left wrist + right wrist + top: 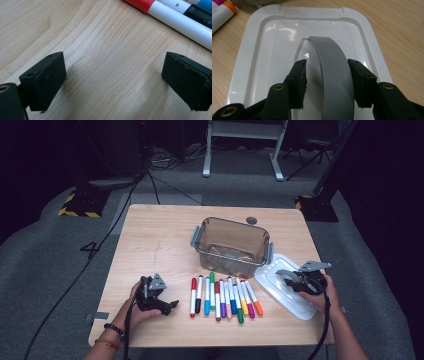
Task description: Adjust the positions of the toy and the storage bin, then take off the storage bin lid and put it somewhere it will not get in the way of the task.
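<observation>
White lid [262, 57] flat on the counter [155, 245], just right of the marker row [222, 297] and in front of the clear brown bin [232, 245]. Grey arched handle [334, 75] at its middle, standing between the jaws of the right tongs [327, 82]. Those jaws partly open; a gap visible on the left side of the handle, the right pad close against it or barely touching, so no firm grip. Likely step: lid just set down beside the bin, or about to be picked up; hard to say which. Next move, by the look of it: either backing the tongs straight off the handle without dragging the lid, or closing squarely on the arch. Left tongs [112, 82] wide open, holding nothing, low over bare wood near the red-capped marker [175, 20].
</observation>
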`<state>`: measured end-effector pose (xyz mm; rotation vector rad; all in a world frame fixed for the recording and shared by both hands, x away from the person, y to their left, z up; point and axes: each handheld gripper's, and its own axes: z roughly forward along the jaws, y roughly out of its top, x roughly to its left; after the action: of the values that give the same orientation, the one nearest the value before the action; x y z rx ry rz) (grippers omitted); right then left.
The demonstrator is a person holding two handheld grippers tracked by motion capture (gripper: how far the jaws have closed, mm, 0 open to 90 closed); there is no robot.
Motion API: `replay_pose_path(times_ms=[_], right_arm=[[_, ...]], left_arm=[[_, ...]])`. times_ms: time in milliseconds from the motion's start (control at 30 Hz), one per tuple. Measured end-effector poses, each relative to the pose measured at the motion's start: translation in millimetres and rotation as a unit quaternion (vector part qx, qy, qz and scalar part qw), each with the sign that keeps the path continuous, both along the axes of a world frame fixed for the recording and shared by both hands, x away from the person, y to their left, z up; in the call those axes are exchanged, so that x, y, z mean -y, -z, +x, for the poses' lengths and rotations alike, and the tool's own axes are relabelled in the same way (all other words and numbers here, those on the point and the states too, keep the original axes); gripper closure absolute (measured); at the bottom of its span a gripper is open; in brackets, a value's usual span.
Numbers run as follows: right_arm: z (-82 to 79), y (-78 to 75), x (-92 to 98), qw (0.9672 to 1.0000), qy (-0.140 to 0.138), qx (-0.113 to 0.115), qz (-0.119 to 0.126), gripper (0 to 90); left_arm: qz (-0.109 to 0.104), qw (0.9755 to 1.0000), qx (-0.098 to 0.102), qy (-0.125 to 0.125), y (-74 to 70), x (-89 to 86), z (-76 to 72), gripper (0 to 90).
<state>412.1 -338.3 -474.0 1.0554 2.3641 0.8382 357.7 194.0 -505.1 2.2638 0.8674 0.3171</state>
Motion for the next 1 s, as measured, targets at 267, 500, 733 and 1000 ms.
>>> replay_pose_path(times_ms=[267,500,733,1000], right_arm=[[-2.5,-2.4,4.2,0.9999,0.011,0.010,0.006,36.0],[-3.9,-8.9,9.7,0.9994,0.022,0.022,0.012,31.6],[-7.9,-19.3,12.3,0.9984,0.024,0.041,0.029,32.2],[-9.9,-42.2,1.4,0.9957,0.003,0.068,0.063,34.5]], left_arm=[[0.000,1.0000,0.000,0.000,0.0,0.0,-0.1,6.2],[0.000,1.0000,0.000,0.000,0.0,0.0,0.0,6.2],[0.000,1.0000,-0.001,-0.002,-0.2,0.5,1.6,6.1],[0.001,1.0000,0.001,-0.006,-0.2,-1.0,4.9,6.1]])
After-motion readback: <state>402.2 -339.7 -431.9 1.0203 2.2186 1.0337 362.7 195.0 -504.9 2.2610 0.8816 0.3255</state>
